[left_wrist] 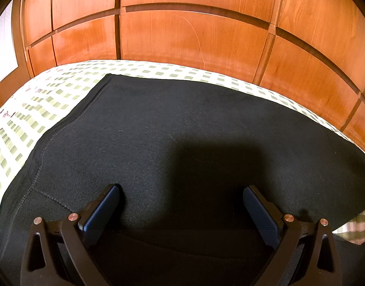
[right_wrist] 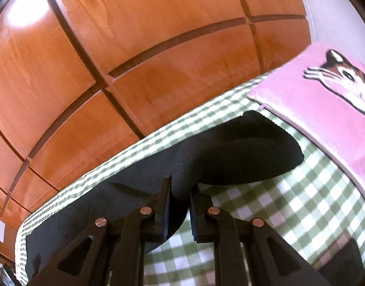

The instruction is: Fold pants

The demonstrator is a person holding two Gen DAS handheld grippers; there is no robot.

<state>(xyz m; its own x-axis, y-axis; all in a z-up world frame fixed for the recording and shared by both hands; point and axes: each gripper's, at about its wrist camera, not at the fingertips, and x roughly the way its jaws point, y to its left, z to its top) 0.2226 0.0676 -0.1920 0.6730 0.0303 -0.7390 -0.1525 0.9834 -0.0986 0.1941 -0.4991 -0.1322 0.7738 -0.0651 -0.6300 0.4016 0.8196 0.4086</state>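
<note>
A: Left wrist view. The left gripper (left_wrist: 182, 196) hung over the black pants (left_wrist: 173, 128), jaws spread wide, nothing between them. Its blue pads (left_wrist: 100, 213) flanked bare cloth.

B: And the pants themselves?

A: Spread flat on the green-checked sheet (left_wrist: 27, 109), filling the middle of the frame. A stitched seam ran along their edge at 9 o'clock. The sheet showed from 9 round to 2 o'clock, and wooden panelling (left_wrist: 182, 31) stood behind at 12.

B: Right side?

A: The right gripper (right_wrist: 180, 190) had its jaws nearly together, clamped on a fold of the pants (right_wrist: 230, 152). The cloth bunched up from between the fingers and trailed off toward 1 o'clock, where it ended in a rounded dark edge.

B: Lifted, or lying flat?

A: Hard to say; the frame was blurred, but the pinched part seemed raised off the sheet (right_wrist: 289, 202). The rest of the fabric ran down toward 8 o'clock along the bed's far edge.

B: Anything else nearby?

A: A pink cushion (right_wrist: 325, 124) with a cat printed on it, at 3 o'clock, just beside the pants' end but apart from it.
</note>
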